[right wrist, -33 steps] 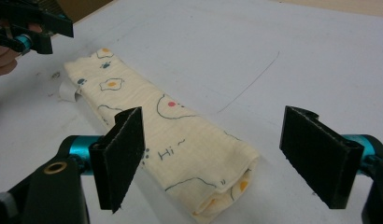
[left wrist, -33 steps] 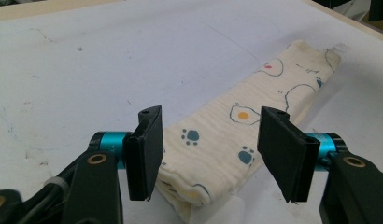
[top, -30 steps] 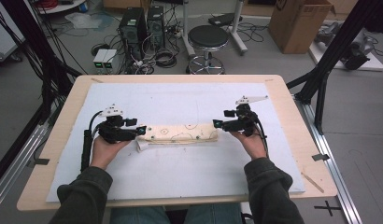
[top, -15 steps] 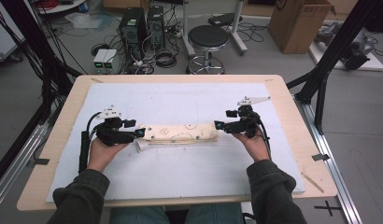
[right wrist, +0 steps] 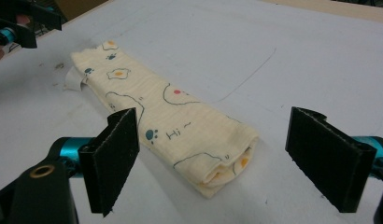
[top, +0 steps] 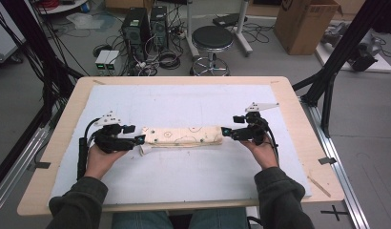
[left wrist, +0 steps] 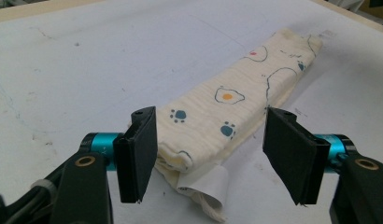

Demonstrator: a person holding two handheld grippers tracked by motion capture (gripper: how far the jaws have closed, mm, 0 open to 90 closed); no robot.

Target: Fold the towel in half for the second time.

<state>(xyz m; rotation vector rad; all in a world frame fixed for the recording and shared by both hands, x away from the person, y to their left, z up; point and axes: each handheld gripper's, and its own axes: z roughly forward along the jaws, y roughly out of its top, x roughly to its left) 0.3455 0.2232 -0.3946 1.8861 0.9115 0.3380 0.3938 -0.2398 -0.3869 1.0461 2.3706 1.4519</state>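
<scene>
From above, your folded cloth (top: 183,137) lies lengthwise across the middle of the white mat (top: 184,102), stretched between your two tongs. Your left tongs (top: 136,139) sit at its left end and your right tongs (top: 227,131) at its right end, each just beside the cloth.

Looking along your left tongs (left wrist: 217,158), the jaws stand wide and have just been opening; the near end of the cloth (left wrist: 227,116), with its white label (left wrist: 209,183), lies between them, and the pads are not pressing on it.

Looking along your right tongs (right wrist: 227,161), the jaws also stand wide, with the other end of the cloth (right wrist: 180,130) lying loose between them.
</scene>
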